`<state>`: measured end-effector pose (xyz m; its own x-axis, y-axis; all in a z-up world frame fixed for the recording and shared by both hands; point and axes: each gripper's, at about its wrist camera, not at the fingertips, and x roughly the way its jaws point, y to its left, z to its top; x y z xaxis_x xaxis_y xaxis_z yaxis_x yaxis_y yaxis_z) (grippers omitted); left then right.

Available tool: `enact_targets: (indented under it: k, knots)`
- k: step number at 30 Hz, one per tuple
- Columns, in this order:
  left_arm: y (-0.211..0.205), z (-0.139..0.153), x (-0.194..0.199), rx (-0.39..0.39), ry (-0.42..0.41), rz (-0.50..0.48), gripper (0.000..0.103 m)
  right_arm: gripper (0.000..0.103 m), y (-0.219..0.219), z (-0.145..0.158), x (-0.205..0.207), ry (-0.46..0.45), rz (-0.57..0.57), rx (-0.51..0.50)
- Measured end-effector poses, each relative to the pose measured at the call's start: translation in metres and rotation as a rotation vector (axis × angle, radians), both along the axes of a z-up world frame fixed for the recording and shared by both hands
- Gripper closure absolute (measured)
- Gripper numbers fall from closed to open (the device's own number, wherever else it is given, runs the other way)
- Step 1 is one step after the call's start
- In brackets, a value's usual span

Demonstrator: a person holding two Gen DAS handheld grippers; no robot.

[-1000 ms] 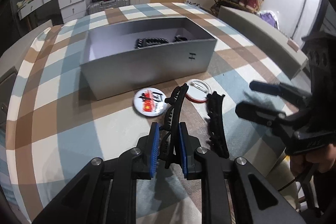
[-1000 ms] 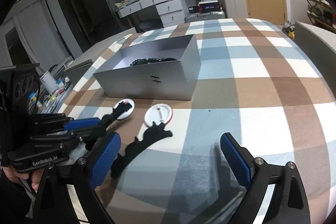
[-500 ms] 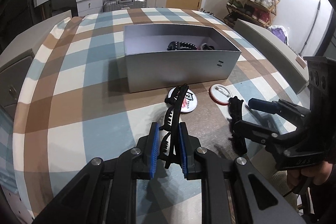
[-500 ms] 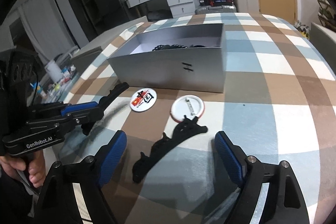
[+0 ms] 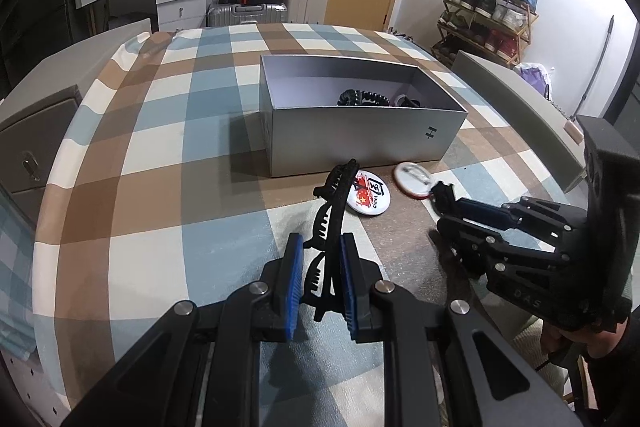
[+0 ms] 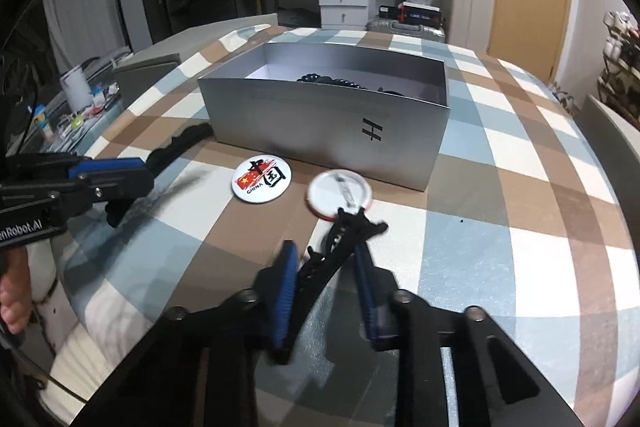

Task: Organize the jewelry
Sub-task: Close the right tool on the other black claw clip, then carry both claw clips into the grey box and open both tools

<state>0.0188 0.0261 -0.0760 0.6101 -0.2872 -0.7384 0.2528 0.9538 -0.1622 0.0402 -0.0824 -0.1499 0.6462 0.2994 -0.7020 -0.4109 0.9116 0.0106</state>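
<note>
My left gripper point(image 5: 319, 247) is shut on a black hair clip point(image 5: 334, 203) and holds it above the checked cloth, short of the silver box point(image 5: 360, 135). It also shows in the right wrist view point(image 6: 108, 175) with its clip point(image 6: 180, 143). My right gripper point(image 6: 324, 259) has its blue pads close around a second black hair clip point(image 6: 340, 247) lying on the cloth; contact is blurred. The right gripper shows in the left wrist view point(image 5: 460, 211). Black jewelry point(image 5: 362, 98) lies inside the box.
Two round badges lie in front of the box: one with a red flag print point(image 6: 262, 178), one face down point(image 6: 340, 193). The box point(image 6: 328, 131) stands mid-table. Grey chair backs point(image 5: 516, 99) flank the table; a drawer unit and shoe rack stand behind.
My right gripper has moved in over the second hair clip and narrowed its jaws around it. My left gripper has kept its clip and swung to face the box more squarely.
</note>
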Motion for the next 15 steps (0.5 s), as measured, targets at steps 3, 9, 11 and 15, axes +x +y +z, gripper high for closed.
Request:
enact_targets:
  k: [3,9,11,15]
  knots:
    - [0.002,0.002,-0.001,-0.004,-0.006,0.003,0.09,0.085,-0.001,0.0,0.0,0.005,0.007,0.004]
    - [0.003,0.005,0.0,-0.005,-0.012,0.01,0.09,0.086,-0.008,0.003,-0.004,0.007,0.01,0.034]
    - [0.003,0.007,0.0,-0.005,-0.017,0.012,0.09,0.086,-0.011,0.005,-0.004,0.006,0.007,0.049]
    - [0.003,0.01,-0.001,-0.008,-0.027,0.023,0.09,0.086,-0.018,0.008,-0.004,0.015,0.001,0.093]
